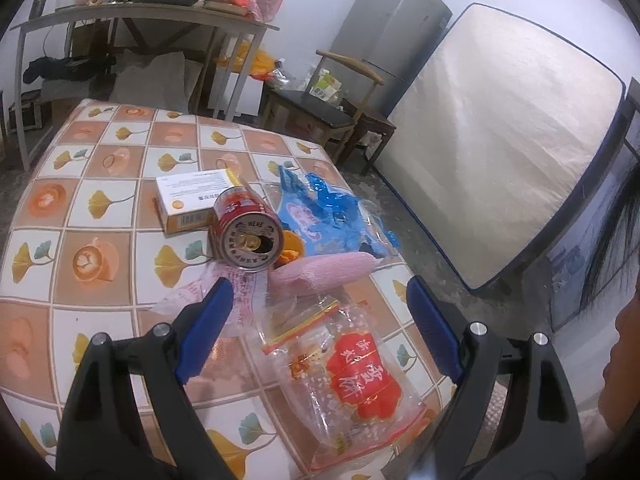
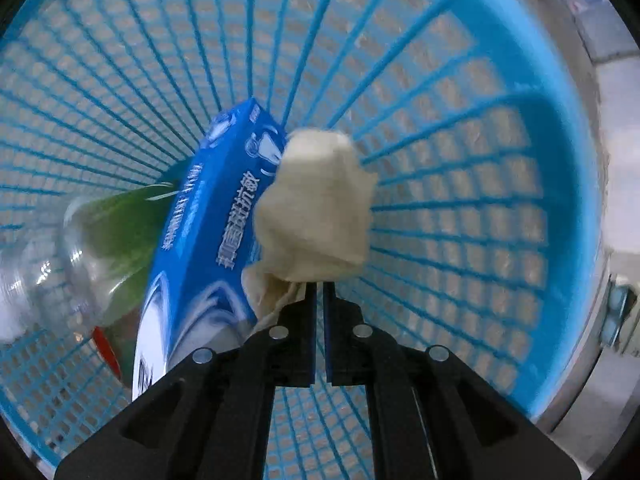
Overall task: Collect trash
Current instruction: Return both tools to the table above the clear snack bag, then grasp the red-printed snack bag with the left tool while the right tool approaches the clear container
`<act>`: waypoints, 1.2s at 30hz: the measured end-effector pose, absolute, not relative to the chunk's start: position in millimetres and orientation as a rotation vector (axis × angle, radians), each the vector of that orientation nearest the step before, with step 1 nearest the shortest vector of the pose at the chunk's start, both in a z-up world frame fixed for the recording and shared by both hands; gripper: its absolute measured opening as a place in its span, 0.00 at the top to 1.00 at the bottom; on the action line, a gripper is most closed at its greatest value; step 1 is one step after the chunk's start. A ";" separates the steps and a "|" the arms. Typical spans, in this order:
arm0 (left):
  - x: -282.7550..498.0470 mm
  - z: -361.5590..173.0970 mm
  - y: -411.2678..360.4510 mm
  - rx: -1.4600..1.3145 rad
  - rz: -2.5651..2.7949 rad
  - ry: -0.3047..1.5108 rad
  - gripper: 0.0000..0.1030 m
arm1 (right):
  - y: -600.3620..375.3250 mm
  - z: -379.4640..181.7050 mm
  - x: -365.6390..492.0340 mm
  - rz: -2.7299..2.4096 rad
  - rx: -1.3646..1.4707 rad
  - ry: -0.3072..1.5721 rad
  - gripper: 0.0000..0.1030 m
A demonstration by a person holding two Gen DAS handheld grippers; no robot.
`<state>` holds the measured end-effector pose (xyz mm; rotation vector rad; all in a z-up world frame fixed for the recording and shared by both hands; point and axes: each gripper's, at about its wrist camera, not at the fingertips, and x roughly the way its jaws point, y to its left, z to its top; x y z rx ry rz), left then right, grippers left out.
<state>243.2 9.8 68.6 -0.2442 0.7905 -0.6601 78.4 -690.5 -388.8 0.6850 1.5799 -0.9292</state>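
My left gripper (image 1: pixel 316 296) is open above the tiled tablecloth (image 1: pixel 92 200). Below and between its blue fingers lies a clear plastic bag with a red label (image 1: pixel 348 372), untouched. Beyond it lie a pink foam sleeve (image 1: pixel 320 276), a red can (image 1: pixel 248 236) on its side, a small white and orange box (image 1: pixel 188 200) and a blue plastic bag (image 1: pixel 328 212). My right gripper (image 2: pixel 318 286) points down into a blue basket (image 2: pixel 500 208), shut on a crumpled tissue (image 2: pixel 316 208). In the basket lie a blue toothpaste box (image 2: pixel 208 240) and a clear bottle (image 2: pixel 92 248).
Behind the table stand a wooden chair (image 1: pixel 340 108), a grey fridge (image 1: pixel 392 32), a mattress (image 1: pixel 500 128) leaning on the wall, and a cluttered side table (image 1: pixel 152 16). A person's head (image 1: pixel 624 300) shows at the right edge. A thin pink wrapper (image 1: pixel 240 292) lies under the left finger.
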 end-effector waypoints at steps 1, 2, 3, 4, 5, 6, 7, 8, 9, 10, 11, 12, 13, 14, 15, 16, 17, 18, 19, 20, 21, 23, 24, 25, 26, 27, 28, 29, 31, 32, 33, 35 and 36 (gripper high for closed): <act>243.3 67.4 9.8 -0.250 -0.663 0.794 0.18 | -690.8 -381.0 81.0 -0.922 0.686 1.564 0.97; 243.5 66.6 9.6 -0.255 -0.666 0.797 0.18 | -688.8 -367.8 80.7 -0.911 0.687 1.530 0.96; 243.6 66.6 9.1 -0.256 -0.668 0.797 0.18 | -687.8 -359.2 79.5 -0.906 0.687 1.512 0.92; 242.8 66.5 8.7 -0.256 -0.672 0.796 0.18 | -685.1 -347.9 77.1 -0.902 0.690 1.489 0.85; 241.7 66.5 8.5 -0.256 -0.678 0.794 0.18 | -682.1 -336.9 73.4 -0.902 0.696 1.465 0.81; 239.9 66.8 8.8 -0.255 -0.683 0.791 0.18 | -678.3 -320.8 67.2 -0.901 0.708 1.424 0.74; 238.6 67.0 9.2 -0.253 -0.685 0.787 0.18 | -673.3 -306.1 60.6 -0.893 0.717 1.380 0.71; 237.0 67.4 10.3 -0.251 -0.686 0.782 0.18 | -666.5 -294.8 54.1 -0.885 0.724 1.349 0.71; 235.3 67.8 11.4 -0.248 -0.685 0.777 0.18 | -658.6 -274.2 46.7 -0.865 0.739 1.289 0.70; 232.8 68.3 13.5 -0.248 -0.686 0.771 0.18 | -653.6 -260.0 38.6 -0.847 0.751 1.246 0.68; 230.9 68.1 15.3 -0.249 -0.689 0.766 0.18 | -641.0 -236.6 30.8 -0.822 0.768 1.182 0.67; 228.2 67.5 18.0 -0.249 -0.695 0.761 0.18 | -629.7 -225.7 29.1 -0.804 0.776 1.143 0.65; 227.0 67.1 19.7 -0.245 -0.695 0.758 0.18 | -614.6 -202.4 22.9 -0.767 0.786 1.082 0.61; 224.5 65.6 21.7 -0.235 -0.691 0.755 0.18 | -598.0 -178.4 16.9 -0.728 0.786 1.022 0.59; 223.1 64.6 22.9 -0.223 -0.683 0.753 0.18 | -583.6 -163.6 9.2 -0.702 0.779 0.982 0.54; 221.0 63.3 24.7 -0.208 -0.674 0.751 0.18 | -570.3 -142.0 4.1 -0.667 0.766 0.935 0.49; 218.4 62.1 26.8 -0.194 -0.671 0.745 0.18 | -554.9 -125.1 1.6 -0.628 0.753 0.891 0.46; 215.5 60.5 29.3 -0.179 -0.667 0.738 0.18 | -527.9 -97.7 0.9 -0.564 0.729 0.832 0.43; 213.2 59.0 31.8 -0.171 -0.665 0.734 0.18 | -513.0 -87.2 4.9 -0.531 0.714 0.806 0.41; 211.0 56.6 34.7 -0.166 -0.665 0.730 0.18 | -493.9 -70.2 5.9 -0.488 0.695 0.776 0.40; 208.8 52.3 38.1 -0.165 -0.669 0.734 0.18 | -466.6 -46.7 9.7 -0.411 0.679 0.733 0.38; 205.4 43.8 43.4 -0.167 -0.678 0.749 0.18 | -432.5 -23.5 17.5 -0.302 0.674 0.687 0.34; 203.9 41.2 45.6 -0.167 -0.679 0.753 0.18 | -408.4 -7.7 26.1 -0.206 0.678 0.664 0.32; 201.3 35.5 47.7 -0.167 -0.683 0.759 0.18 | -394.0 -1.5 34.1 -0.131 0.683 0.653 0.30; 199.9 30.9 49.0 -0.173 -0.687 0.766 0.18 | -369.8 6.4 48.4 -0.028 0.684 0.652 0.30; 198.5 27.2 49.8 -0.179 -0.691 0.774 0.18 | -354.0 9.6 56.8 0.035 0.683 0.655 0.29; 197.4 22.1 51.7 -0.202 -0.705 0.788 0.18 | -335.4 12.2 69.9 0.107 0.683 0.663 0.29; 197.1 18.2 53.5 -0.239 -0.718 0.801 0.18 | -322.5 12.4 79.8 0.156 0.685 0.673 0.29; 197.0 12.1 56.2 -0.322 -0.757 0.826 0.18 | -288.2 10.4 108.3 0.260 0.693 0.711 0.29; 197.6 8.2 56.6 -0.371 -0.785 0.844 0.18 | -281.3 6.4 118.1 0.285 0.701 0.727 0.29; 197.9 5.8 55.9 -0.391 -0.797 0.854 0.18 | -269.0 -0.3 128.1 0.321 0.718 0.757 0.29; 196.3 -0.5 52.1 -0.420 -0.820 0.867 0.18 | -254.1 -9.0 140.7 0.350 0.747 0.791 0.29; 195.5 -2.8 48.9 -0.421 -0.827 0.873 0.18 | -244.2 -8.6 143.5 0.353 0.753 0.809 0.29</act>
